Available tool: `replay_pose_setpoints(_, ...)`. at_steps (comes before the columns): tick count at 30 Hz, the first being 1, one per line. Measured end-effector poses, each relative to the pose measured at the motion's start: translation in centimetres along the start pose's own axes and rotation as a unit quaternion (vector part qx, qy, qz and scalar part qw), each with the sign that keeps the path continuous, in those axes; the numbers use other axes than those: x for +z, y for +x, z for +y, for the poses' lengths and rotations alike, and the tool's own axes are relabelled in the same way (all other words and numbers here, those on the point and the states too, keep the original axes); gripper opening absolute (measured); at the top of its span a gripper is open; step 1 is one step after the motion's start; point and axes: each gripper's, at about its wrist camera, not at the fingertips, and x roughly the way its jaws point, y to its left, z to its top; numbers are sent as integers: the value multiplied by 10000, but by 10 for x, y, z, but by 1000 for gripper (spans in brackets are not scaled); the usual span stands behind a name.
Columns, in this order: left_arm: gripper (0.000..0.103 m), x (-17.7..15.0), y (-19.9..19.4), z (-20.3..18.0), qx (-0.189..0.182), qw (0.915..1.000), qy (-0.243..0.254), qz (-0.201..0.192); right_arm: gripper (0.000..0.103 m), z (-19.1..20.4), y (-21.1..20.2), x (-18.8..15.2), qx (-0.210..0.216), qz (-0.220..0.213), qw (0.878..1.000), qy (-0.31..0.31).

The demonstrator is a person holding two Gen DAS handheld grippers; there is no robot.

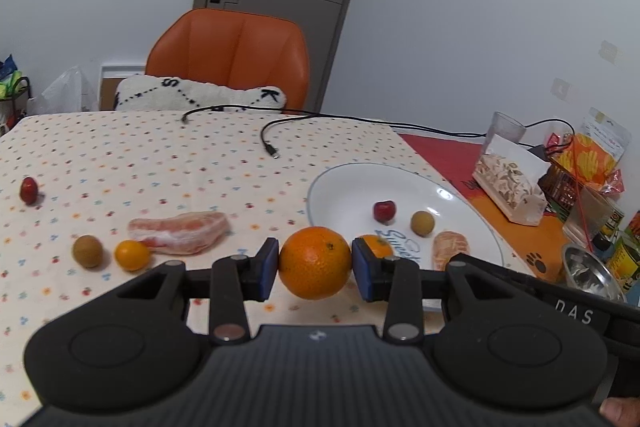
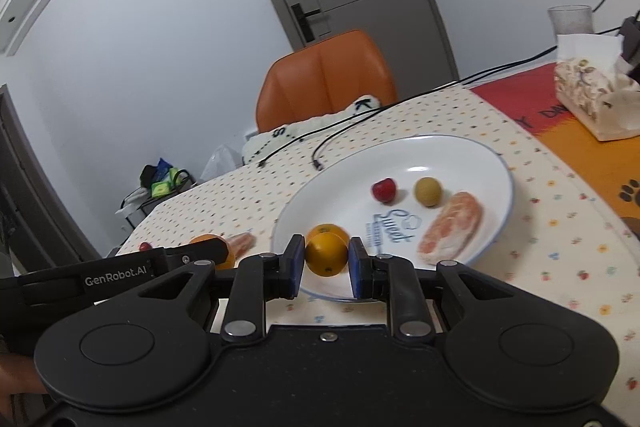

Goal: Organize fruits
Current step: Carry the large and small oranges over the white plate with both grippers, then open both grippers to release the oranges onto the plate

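Left gripper clamps an orange; right gripper, beside housing marked "GenRobot.AI", clamps a kumquat over the near rim of the "Sweet" plate.

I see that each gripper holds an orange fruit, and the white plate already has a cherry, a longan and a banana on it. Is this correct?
Not quite. The plate has no banana; the third piece is a peeled pomelo segment, beside the cherry and longan, as the right wrist view shows. The rest holds: the left gripper and right gripper each hold an orange fruit.
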Motion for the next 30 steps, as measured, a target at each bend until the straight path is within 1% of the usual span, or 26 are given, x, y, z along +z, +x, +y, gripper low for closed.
replay_pose_setpoints(5,38,4,9,-10,-113,9999,37,16,23,-9,0,1,-103,-13,9999,60)
replay_pose_setpoints(6,38,4,11,-12,-137,9999,45,21,24,-11,0,2,-111,-10,9999,80)
replay_pose_setpoints(7,38,5,13,-14,-161,9998,59,30,29,-12,-1,2,-127,-5,9999,102)
replay_pose_setpoints(16,38,3,28,-35,-402,9989,151,177,29,-30,-10,2,-344,-56,9991,225)
replay_pose_setpoints(20,38,4,33,-41,-474,9985,125,238,29,-34,-12,2,-364,-63,9990,265)
replay_pose_setpoints(21,38,4,33,-41,-489,9985,97,207,29,-35,-12,2,-360,-63,9990,270)
replay_pose_setpoints(22,42,5,31,-41,-505,9986,79,154,29,-35,-12,2,-352,-62,9990,272)
replay_pose_setpoints(24,44,7,28,-39,-541,9985,67,94,29,-36,-12,2,-337,-56,9990,275)
replay_pose_setpoints(26,48,10,26,-37,-503,9987,72,62,29,-36,-12,2,-324,-50,9991,281)
replay_pose_setpoints(30,52,11,22,-25,-251,9997,-12,54,29,-35,-10,2,-282,-34,9992,292)
